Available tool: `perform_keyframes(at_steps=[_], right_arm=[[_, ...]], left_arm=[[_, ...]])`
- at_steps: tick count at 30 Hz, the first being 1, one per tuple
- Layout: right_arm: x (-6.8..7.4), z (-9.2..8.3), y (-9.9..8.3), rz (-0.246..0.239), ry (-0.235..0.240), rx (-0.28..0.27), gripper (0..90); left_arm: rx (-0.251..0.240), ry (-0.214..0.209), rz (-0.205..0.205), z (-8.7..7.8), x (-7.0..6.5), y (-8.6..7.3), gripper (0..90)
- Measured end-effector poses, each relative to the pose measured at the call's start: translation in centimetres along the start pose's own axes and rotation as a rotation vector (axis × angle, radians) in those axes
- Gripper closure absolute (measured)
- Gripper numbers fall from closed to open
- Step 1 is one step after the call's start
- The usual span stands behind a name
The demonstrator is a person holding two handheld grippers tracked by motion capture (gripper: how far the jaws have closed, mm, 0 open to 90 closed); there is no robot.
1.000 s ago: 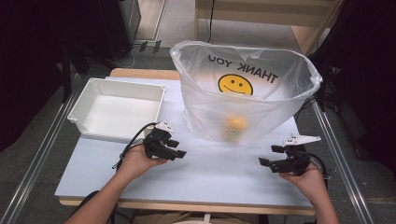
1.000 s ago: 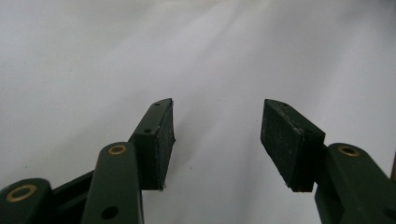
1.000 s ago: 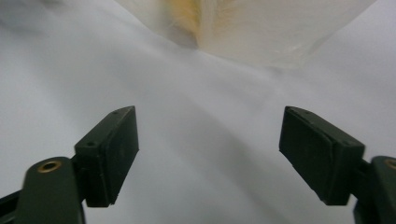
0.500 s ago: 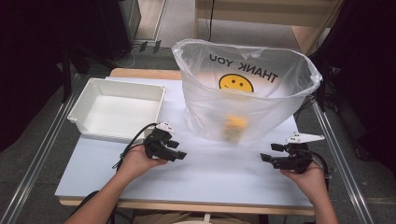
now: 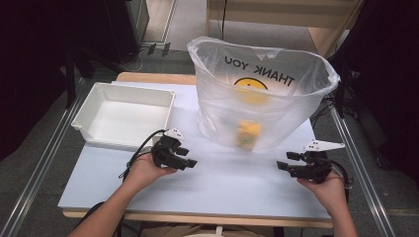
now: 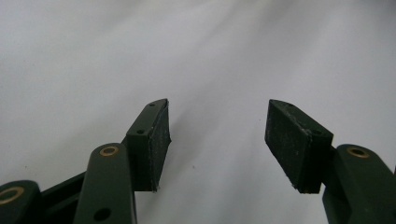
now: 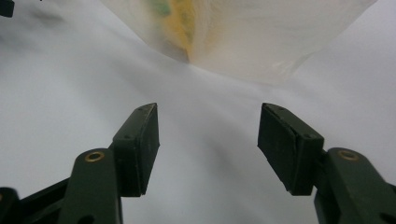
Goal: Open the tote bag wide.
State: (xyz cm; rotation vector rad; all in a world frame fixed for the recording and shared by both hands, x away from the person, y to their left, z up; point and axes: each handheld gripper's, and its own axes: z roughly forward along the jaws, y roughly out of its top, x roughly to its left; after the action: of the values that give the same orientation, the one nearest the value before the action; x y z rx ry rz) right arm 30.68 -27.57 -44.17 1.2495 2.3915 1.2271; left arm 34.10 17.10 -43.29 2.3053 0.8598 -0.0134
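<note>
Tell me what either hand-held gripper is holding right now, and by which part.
Nothing. The left hand-held gripper and the right hand-held gripper both have open, empty jaws over the table, short of the bag.

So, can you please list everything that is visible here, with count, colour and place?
bag: 1, clear plastic with black THANK YOU and a yellow smiley, standing open at the table's far middle
items in bag: count unclear, yellow-orange, blurred, at the bag's bottom
bin: 1, white, empty, far left of table
table: 1, white top
left gripper: 1, black, open, near the bin, holding nothing
right gripper: 1, black, open, near right of bag, holding nothing
hands: 2, at the near edge
</note>
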Motion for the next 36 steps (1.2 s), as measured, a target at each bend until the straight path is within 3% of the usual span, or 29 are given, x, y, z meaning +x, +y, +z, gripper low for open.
perform_keyframes(at_steps=[12, 18, 24, 30, 31, 36], right_arm=[[-0.3, -0.3, -0.1, 0.010, 0.003, 0.008, 46.0], [-0.8, -0.3, 0.0, 0.042, 0.042, 0.027, 47.7], [-0.9, -0.5, 0.1, 0.043, 0.031, 0.031, 47.7], [-1.0, -0.7, 0.1, 0.050, 0.033, 0.032, 51.2], [-1.3, -0.8, 0.2, 0.065, 0.053, 0.040, 52.1], [-1.2, -1.1, 0.4, 0.064, 0.041, 0.045, 55.1]], left_arm=[[0.005, -0.010, -0.005, 0.1, -0.1, 0.0, 41.5], [0.006, -0.014, -0.011, 0.0, -0.1, 0.1, 41.8], [0.004, -0.020, -0.024, 0.1, -0.1, 0.2, 43.1], [0.007, -0.030, -0.030, 0.0, -0.1, 0.3, 46.8], [0.010, -0.036, -0.044, 0.0, -0.3, 0.4, 48.1], [0.021, -0.050, -0.066, -0.3, -0.7, 1.0, 54.8]])
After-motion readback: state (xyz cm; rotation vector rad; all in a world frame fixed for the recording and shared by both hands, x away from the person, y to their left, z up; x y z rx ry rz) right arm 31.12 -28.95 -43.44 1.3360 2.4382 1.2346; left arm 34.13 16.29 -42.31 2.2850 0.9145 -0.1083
